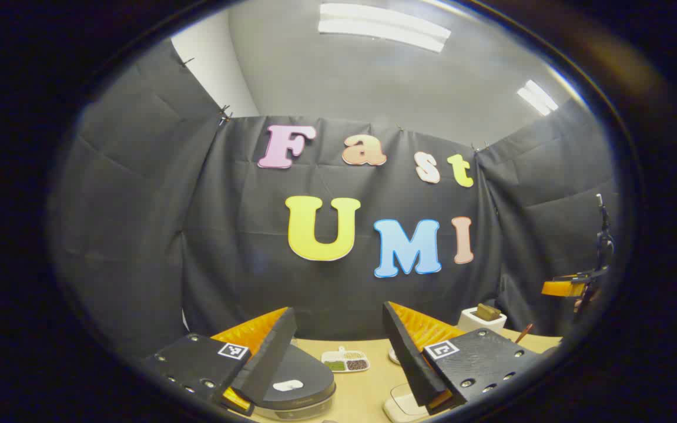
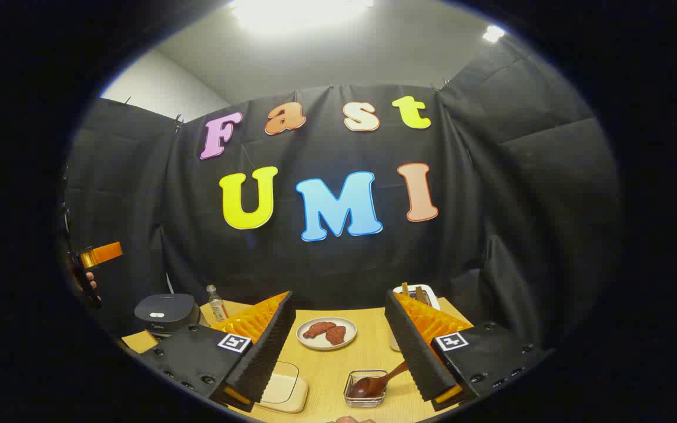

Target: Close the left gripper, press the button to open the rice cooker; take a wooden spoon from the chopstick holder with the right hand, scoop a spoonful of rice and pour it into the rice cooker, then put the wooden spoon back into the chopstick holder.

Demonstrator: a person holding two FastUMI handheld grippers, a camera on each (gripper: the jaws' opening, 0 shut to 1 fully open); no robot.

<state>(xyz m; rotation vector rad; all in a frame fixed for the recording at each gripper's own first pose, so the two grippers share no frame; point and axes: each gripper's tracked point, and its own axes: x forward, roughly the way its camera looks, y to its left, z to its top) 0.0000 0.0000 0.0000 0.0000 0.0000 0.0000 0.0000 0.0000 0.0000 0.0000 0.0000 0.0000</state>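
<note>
You're just starting: both grippers (image 1: 338,352) (image 2: 338,346) are gaping empty, the cooker (image 1: 297,382) lid is staying down, unpressed.

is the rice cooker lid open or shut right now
Shut. The rice cooker lid lies flat on its body, no gap showing; the left tool is open above it.

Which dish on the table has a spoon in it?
The small clear glass dish between the right gripper fingers; the round plate behind holds meat.

Glossy rice cooker (image 1: 294,382), wooden table (image 2: 338,361)
</note>
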